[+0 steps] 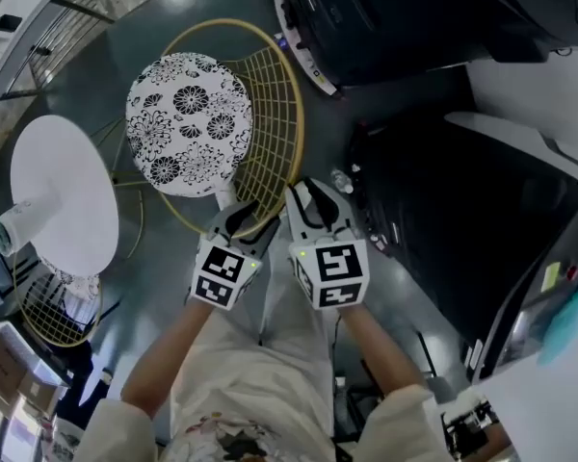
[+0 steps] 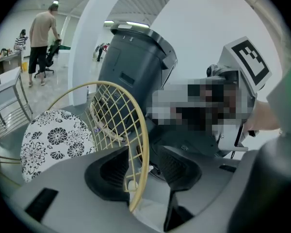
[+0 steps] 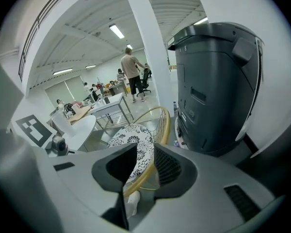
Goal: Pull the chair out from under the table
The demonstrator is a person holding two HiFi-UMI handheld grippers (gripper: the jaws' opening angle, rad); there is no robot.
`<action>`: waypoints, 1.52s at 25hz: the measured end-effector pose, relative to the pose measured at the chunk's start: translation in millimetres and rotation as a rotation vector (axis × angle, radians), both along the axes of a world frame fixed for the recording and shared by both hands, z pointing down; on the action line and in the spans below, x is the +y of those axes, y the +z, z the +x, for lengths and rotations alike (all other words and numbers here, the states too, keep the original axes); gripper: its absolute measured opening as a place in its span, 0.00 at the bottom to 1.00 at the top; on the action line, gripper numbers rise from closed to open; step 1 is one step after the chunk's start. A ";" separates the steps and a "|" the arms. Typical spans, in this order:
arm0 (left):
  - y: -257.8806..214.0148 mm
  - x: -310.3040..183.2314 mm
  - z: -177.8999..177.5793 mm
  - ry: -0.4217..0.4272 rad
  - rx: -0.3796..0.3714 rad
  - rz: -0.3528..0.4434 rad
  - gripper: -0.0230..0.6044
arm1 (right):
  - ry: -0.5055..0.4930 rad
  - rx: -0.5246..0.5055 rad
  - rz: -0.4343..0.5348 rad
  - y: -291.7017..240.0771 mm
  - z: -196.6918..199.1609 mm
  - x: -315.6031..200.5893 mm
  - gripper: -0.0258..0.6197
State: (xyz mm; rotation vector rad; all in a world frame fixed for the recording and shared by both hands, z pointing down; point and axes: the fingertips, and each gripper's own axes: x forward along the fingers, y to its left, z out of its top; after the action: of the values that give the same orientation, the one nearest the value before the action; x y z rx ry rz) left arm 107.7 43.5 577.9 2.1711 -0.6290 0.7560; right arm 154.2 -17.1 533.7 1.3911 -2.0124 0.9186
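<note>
Chair (image 1: 212, 123) with the flowered seat stands on the floor just beside the round white table (image 1: 63, 195) in the head view, out from under it. My left claw (image 1: 239, 215) and right claw (image 1: 313, 200) are at its wire back. In the left gripper view my jaws stand wide apart, with the gold rim (image 2: 141, 144) loose between them. In the right gripper view my jaws are apart around the same rim, not pinching it.

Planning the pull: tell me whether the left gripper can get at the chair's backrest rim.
Probably yes: the left gripper has its open jaws astride the gold rim, nothing else between them.
</note>
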 end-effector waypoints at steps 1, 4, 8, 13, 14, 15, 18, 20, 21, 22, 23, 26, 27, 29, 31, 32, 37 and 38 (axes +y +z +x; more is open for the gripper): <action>2.8 -0.1 0.3 -0.005 0.005 -0.004 0.31 | 0.001 0.002 -0.005 3.7 0.6 -0.9 0.19; 6.9 -4.3 6.1 -0.014 0.016 0.002 0.31 | 0.011 0.001 -0.010 14.8 2.6 -6.4 0.20; 13.8 -4.2 14.3 -0.021 0.014 0.004 0.31 | 0.039 0.007 -0.008 27.5 7.2 -14.6 0.21; 30.3 -6.7 19.3 -0.046 0.001 -0.004 0.31 | 0.096 0.003 -0.038 47.0 13.2 -28.8 0.21; 33.1 -5.7 20.6 -0.048 0.000 -0.009 0.31 | 0.109 -0.001 -0.047 50.9 14.3 -30.4 0.21; 35.1 -4.7 21.8 -0.047 -0.003 -0.012 0.31 | 0.117 -0.003 -0.054 54.1 15.1 -31.8 0.21; 39.0 -2.9 25.1 -0.039 -0.014 -0.018 0.31 | 0.123 0.002 -0.062 61.1 16.2 -35.8 0.21; 41.5 -0.8 28.1 -0.026 -0.019 -0.022 0.30 | 0.124 0.001 -0.062 63.0 15.7 -37.8 0.21; 42.7 0.8 29.7 -0.017 -0.022 -0.021 0.30 | 0.127 -0.001 -0.064 63.8 15.2 -38.3 0.21; 43.8 2.3 30.6 -0.012 -0.028 -0.016 0.27 | 0.129 -0.002 -0.066 64.7 14.7 -38.6 0.21; 44.6 3.2 30.8 -0.010 -0.038 -0.007 0.21 | 0.130 -0.003 -0.068 65.5 14.3 -38.7 0.21; 45.2 4.1 31.0 -0.001 -0.061 0.021 0.17 | 0.136 -0.027 -0.073 66.7 14.6 -39.0 0.21; 45.5 4.0 31.6 0.001 -0.061 0.021 0.17 | 0.143 -0.039 -0.077 67.1 15.6 -39.0 0.21; 46.3 4.0 32.7 0.006 -0.055 0.018 0.17 | 0.165 -0.045 -0.091 68.1 17.2 -38.5 0.20; 46.6 3.8 32.3 0.011 -0.050 0.017 0.17 | 0.186 -0.040 -0.107 68.9 17.0 -38.4 0.19; 46.6 3.6 31.7 0.014 -0.051 0.016 0.16 | 0.196 -0.039 -0.114 69.0 16.5 -38.5 0.18; 43.8 5.8 31.5 0.011 -0.039 -0.010 0.16 | 0.210 -0.042 -0.133 66.7 16.2 -36.2 0.17; 43.3 5.4 31.7 0.006 -0.034 -0.015 0.16 | 0.205 -0.040 -0.132 66.2 16.4 -36.5 0.17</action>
State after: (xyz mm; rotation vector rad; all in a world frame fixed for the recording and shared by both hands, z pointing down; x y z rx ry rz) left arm 139.4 48.9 621.2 2.1519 -0.6327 0.7996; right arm 170.7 -53.6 599.8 1.5351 -1.8250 1.1546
